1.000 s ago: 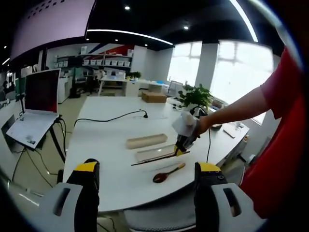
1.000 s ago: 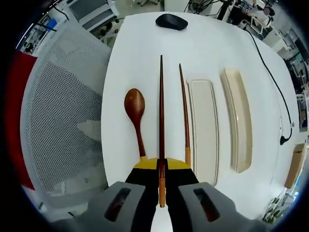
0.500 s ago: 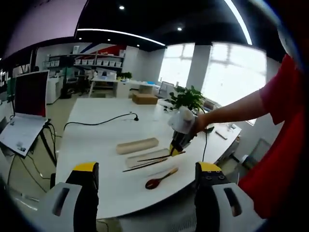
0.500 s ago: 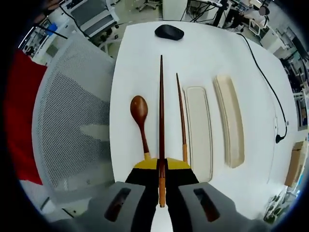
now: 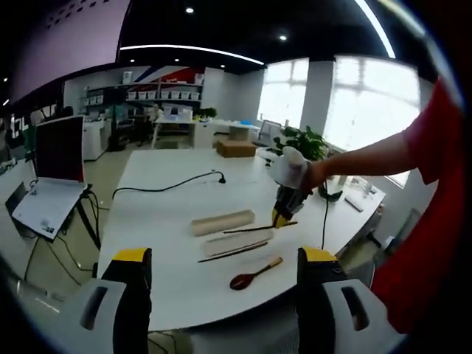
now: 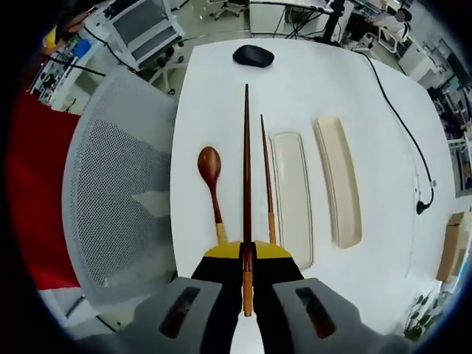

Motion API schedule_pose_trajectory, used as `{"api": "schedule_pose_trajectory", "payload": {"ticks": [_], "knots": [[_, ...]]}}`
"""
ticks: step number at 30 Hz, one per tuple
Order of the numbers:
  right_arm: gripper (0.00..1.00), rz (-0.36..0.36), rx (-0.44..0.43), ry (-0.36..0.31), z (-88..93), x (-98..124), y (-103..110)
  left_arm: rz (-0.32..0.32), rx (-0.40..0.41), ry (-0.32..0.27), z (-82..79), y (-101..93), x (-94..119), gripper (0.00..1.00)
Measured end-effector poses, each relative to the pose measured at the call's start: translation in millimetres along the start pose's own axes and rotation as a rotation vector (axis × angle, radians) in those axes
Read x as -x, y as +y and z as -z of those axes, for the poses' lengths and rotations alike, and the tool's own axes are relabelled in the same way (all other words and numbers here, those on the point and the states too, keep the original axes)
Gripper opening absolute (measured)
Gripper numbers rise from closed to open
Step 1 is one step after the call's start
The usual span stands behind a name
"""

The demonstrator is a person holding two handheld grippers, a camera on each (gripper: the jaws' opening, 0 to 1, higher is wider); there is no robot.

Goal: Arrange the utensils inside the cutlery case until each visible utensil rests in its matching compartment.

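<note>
In the right gripper view the right gripper (image 6: 247,254) has its jaws pressed together on a dark reddish-brown chopstick (image 6: 246,169) with a lighter orange handle end, running straight up the frame's centre above the white table (image 6: 221,88). On the table, a second chopstick (image 6: 266,177) lies just right of it, a brown wooden spoon (image 6: 211,181) left, the cream case tray (image 6: 290,195) and its lid (image 6: 337,181) further right. The left gripper (image 5: 225,284) stands spread and empty at lower centre of its own view. No writing is readable.
</note>
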State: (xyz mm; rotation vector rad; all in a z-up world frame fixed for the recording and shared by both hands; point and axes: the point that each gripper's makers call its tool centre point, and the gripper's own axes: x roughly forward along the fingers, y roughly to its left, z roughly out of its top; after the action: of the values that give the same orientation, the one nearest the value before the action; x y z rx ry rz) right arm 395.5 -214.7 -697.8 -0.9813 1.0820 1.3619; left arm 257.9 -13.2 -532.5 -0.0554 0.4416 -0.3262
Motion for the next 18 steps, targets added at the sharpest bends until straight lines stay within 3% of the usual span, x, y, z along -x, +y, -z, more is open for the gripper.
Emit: {"api": "schedule_pose_trajectory", "payload": {"ticks": [3,5,7,9,11,13,18], "knots": [[0.0,0.011,0.001,-0.009,-0.1,0.6,-3.6,0.0,0.003,0.004,-0.1,0.7,-5.4,0.81],[0.0,0.017,-0.003,-0.004,0.3,-0.2,-3.8,0.029,0.001,0.037,2.3,-2.8,-8.0,0.81],[0.0,0.023,0.001,-0.004,-0.7,-0.4,-4.2,0.076,-0.062,0.024,-0.3,-5.8,-12.6,0.81],[0.0,0.034,0.003,-0.007,-2.4,-0.1,-6.8,0.051,-0.105,0.062,5.9,3.7,-18.8,0.81],[0.0,0.033,-0.008,-0.01,-4.3,0.6,-8.4,0.037,-0.085,0.07,4.0,7.0,-21.8,0.8],[0.0,0.036,-0.005,-0.011,-6.2,1.0,-10.8,0.067,-0.053,0.015,-4.0,2.6,-24.9,0.8],[0.0,0.047,-0.017,0.005,-4.3,0.0,-25.2,0.073,-0.074,0.056,0.3,4.4,-32.0,0.8]]}}
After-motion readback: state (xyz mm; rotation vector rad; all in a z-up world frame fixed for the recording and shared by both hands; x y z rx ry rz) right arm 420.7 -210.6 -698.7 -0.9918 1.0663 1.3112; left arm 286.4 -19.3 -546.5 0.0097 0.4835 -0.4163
